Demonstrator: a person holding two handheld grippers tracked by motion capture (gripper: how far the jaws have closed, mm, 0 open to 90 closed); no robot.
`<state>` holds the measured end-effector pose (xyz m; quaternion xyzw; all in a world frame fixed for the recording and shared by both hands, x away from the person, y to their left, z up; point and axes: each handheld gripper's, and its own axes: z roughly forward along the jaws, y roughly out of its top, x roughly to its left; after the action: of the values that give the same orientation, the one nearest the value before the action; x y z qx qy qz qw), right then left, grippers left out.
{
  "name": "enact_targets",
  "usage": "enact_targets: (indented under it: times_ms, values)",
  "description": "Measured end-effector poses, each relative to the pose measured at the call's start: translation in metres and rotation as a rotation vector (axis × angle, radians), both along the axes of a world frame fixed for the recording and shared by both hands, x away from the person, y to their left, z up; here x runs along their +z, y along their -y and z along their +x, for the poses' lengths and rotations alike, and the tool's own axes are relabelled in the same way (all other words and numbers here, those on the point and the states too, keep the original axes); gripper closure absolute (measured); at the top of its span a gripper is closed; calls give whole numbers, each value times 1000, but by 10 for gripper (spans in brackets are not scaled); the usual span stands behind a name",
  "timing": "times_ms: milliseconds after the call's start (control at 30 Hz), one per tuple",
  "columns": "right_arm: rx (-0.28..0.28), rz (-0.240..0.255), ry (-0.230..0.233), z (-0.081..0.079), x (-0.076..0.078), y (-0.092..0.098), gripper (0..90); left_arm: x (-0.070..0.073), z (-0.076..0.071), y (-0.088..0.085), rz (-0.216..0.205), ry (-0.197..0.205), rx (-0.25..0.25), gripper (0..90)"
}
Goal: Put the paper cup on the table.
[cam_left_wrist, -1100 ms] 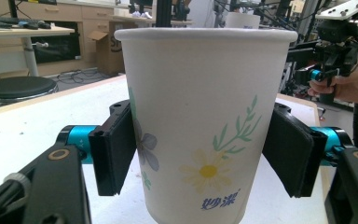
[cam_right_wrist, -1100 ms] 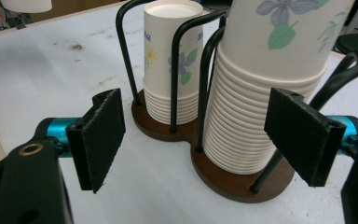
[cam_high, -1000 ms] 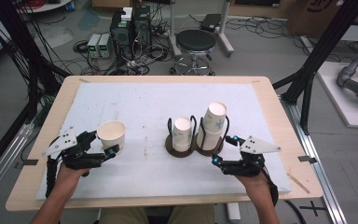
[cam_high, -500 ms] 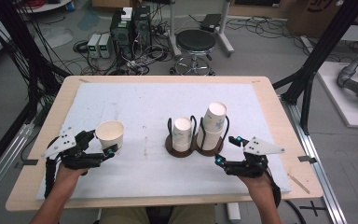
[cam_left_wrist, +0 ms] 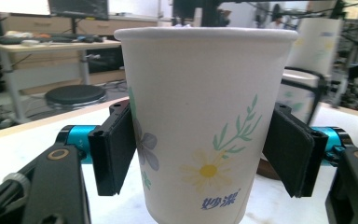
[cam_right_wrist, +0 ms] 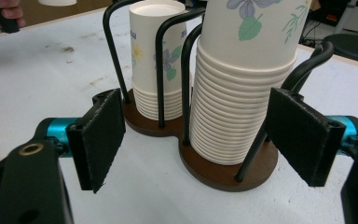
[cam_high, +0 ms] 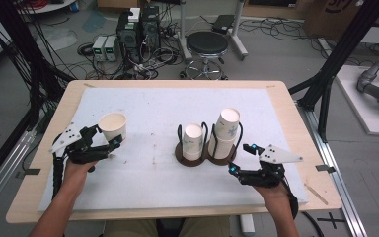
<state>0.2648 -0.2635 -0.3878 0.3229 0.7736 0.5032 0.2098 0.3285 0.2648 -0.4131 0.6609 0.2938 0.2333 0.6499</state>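
Fingers (cam_left_wrist: 116,151) of the left gripper (cam_left_wrist: 205,154) sit on both sides of a paper cup (cam_left_wrist: 205,121). The left pad touches the cup's side. The right pad is just beside the cup, and I cannot tell if it touches, so I cannot tell if the cup is squeezed. The cup is upright, mouth up, with a yellow daisy and green leaves printed on it. From the high view, this cup (cam_high: 112,126) stands at the left part of the white mat (cam_high: 153,173), with the left gripper (cam_high: 103,143) at its near side and a hand (cam_high: 76,165) behind the gripper.

Fingers (cam_right_wrist: 100,137) of the right gripper (cam_right_wrist: 200,135) are spread wide apart and hold nothing. Between them, a bit farther off, is a cup holder (cam_right_wrist: 223,170) with a dark brown base and black wire loops. It holds two stacks of cups turned upside down. The near stack (cam_right_wrist: 237,107) is tall and stands right in front of the open jaws. A black wire of the holder is near the right pad. The second stack (cam_right_wrist: 154,60) is shorter and stands behind and to the left.

From the high view, the right gripper (cam_high: 240,159) rests low on the mat, just near the holder (cam_high: 205,153), with the other hand (cam_high: 274,190) behind it. The holder is in the middle of the mat, well apart from the single cup.

The mat lies on a wooden table (cam_high: 286,103). Past the table, on the floor, are a round black stool (cam_high: 207,44) and boxes with many cables (cam_high: 138,34).
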Motion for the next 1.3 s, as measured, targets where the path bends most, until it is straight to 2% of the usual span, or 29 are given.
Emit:
enact_targets:
  times_ms: [167, 467, 633, 767, 833, 967, 1033, 1167, 1233, 1300]
  values:
    - [6, -2, -3, 1, 0, -1, 208, -9, 14, -1, 8, -36, 54, 299]
    - [5, -1, -7, 0, -1, -1, 208, -24, 30, 3, 27, -107, 100, 308]
    - [7, -2, -7, -1, -1, -1, 208, -32, 37, 8, 99, -175, 152, 314]
    - [7, 0, -11, -2, -1, 0, 208, -38, 40, 11, 188, -229, 191, 316]
    - [5, -1, -13, -2, -1, 1, 208, -38, 40, 11, 193, -232, 203, 317]
    - [7, -2, -9, -1, -1, 1, 208, -38, 39, 12, 272, -263, 216, 319]
    - [9, -2, -9, -1, -1, 0, 208, -36, 37, 12, 292, -269, 218, 319]
    - [10, -5, -4, -2, 0, 0, 208, -32, 30, 10, 332, -308, 228, 320]
    - [8, -5, -7, -3, 0, 0, 208, -31, 25, 10, 364, -304, 230, 320]
    - [6, -4, -8, -3, 0, 1, 209, -33, 22, 8, 370, -307, 228, 322]
